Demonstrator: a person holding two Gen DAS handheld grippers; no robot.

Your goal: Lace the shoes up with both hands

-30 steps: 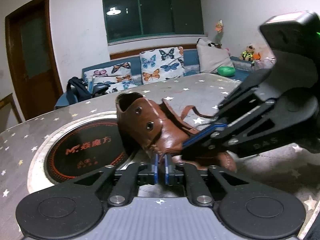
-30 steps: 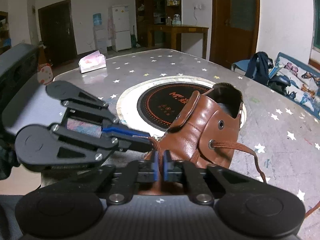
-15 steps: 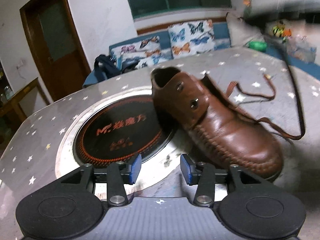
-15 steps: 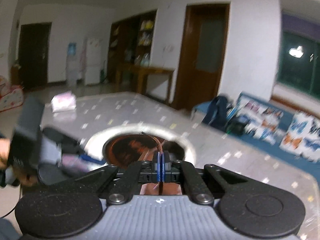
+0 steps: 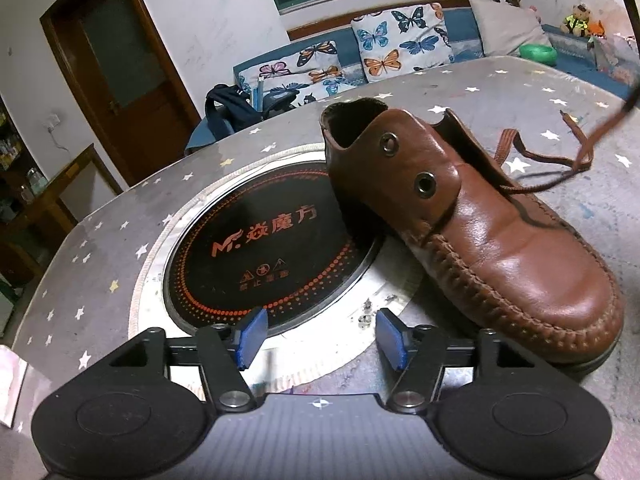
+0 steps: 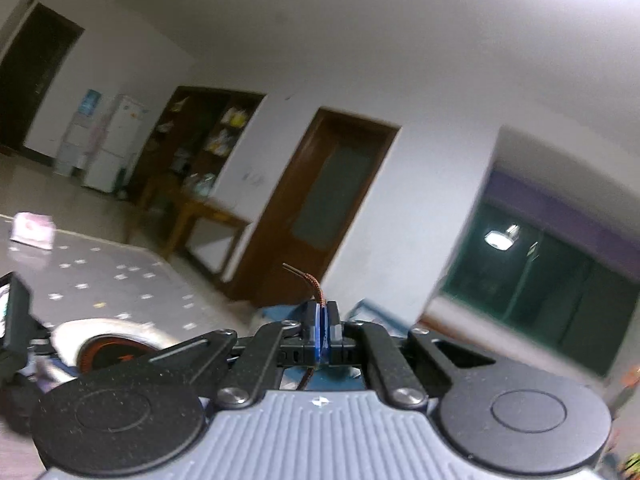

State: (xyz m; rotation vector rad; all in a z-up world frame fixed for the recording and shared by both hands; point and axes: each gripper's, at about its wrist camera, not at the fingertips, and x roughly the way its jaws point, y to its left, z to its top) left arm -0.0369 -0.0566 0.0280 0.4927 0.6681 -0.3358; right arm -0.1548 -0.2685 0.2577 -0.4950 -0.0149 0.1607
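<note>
Left view, shoe: the brown shoe point(image 5: 472, 232) lies on the table point(image 5: 100, 248), heel over the rim of the inset hob point(image 5: 256, 248), toe toward the camera.
Left view, eyelets: the two on the near flap point(image 5: 406, 164) are bare, so by my reading most of the threading is left.
Left view, lace: the lace point(image 5: 532, 156) comes out by the tongue, loops on the far side and climbs out of frame at upper right.
Left view, tool: the left gripper point(image 5: 320, 338) has just been opening; its blue pads stand apart over the hob rim, nothing between them.
Left view, room: star-print cover, butterfly cushions point(image 5: 396, 42) on a blue bench, a dark door point(image 5: 120, 68).
Right view, tool: the right gripper point(image 6: 322, 330) is clenched on the lace end, whose tip point(image 6: 306, 278) pokes up past the pads.
Right view, shoe: out of sight; the view is blurred.
Right view, room: white walls, a door point(image 6: 316, 208), shelves point(image 6: 200, 140), a night window point(image 6: 552, 276).
</note>
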